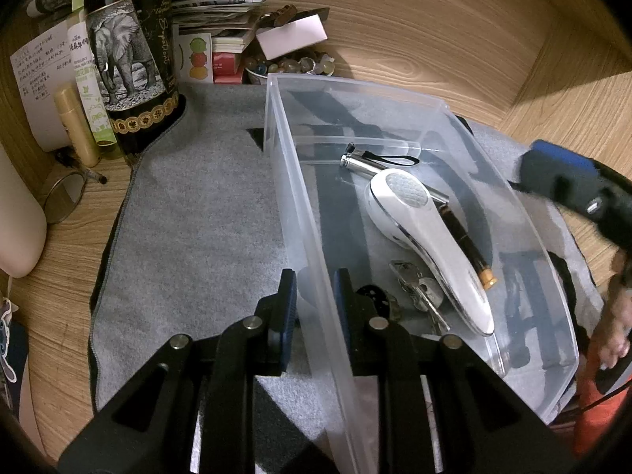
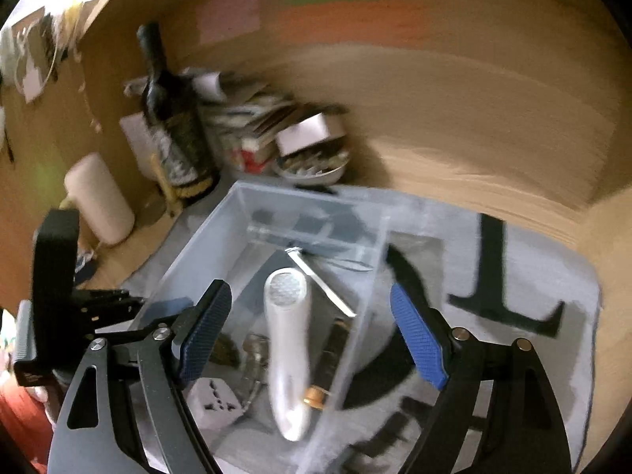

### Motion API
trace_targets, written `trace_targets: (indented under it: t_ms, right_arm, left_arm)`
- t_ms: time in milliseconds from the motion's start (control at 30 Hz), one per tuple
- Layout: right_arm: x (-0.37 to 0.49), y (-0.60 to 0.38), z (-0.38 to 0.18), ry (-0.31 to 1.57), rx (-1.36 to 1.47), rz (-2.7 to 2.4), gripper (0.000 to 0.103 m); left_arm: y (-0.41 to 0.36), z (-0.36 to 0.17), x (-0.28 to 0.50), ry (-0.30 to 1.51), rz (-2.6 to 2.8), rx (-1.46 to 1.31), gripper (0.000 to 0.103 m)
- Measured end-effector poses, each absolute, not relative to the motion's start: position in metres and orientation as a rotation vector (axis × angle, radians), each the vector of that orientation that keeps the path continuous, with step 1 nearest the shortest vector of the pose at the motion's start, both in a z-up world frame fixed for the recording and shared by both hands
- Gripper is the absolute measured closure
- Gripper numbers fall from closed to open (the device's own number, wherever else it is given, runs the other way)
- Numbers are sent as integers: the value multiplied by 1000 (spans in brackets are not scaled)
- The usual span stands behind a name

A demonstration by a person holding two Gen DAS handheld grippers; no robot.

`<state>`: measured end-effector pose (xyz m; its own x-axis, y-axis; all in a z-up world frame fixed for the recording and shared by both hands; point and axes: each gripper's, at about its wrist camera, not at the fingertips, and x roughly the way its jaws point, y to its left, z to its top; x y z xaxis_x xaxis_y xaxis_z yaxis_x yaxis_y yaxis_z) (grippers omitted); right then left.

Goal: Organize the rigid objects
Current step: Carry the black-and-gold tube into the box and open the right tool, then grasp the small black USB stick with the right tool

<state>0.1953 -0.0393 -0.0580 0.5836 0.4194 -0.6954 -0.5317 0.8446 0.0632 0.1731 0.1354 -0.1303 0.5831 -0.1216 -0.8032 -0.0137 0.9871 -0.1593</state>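
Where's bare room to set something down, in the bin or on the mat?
Free: the grey mat between the wine bottle and the clear bin's left wall, and the bin's far end beyond the flashlight. Crowded: the bin's near half, with the white handheld device, keys and pen. The left claw straddles the bin's left wall.

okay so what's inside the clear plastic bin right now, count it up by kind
White handheld device: 1
Silver flashlight: 1
Dark pen: 1
Key bunch: 1
White plug adapter: 1
Small dark round item, unclear: 1
Total: 6

Dim warm light, right view motion-blurred
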Motion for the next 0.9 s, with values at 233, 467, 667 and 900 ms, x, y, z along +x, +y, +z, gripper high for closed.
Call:
trace_targets:
  t_ms: [233, 467, 667, 900]
  right_arm:
    - [190, -94, -59, 773, -98, 424, 22]
    - [194, -116, -104, 899, -134, 352, 22]
    - [193, -116, -130, 965, -153, 354, 29]
    - [187, -115, -147, 1007, -172, 370, 40]
  left_arm:
    - [134, -130, 173, 948, -65, -150, 84]
    - [134, -130, 175, 948, -67, -151, 84]
    - [134, -130, 174, 951, -68, -159, 84]
    - [136, -131, 172, 950, -68, -159, 84]
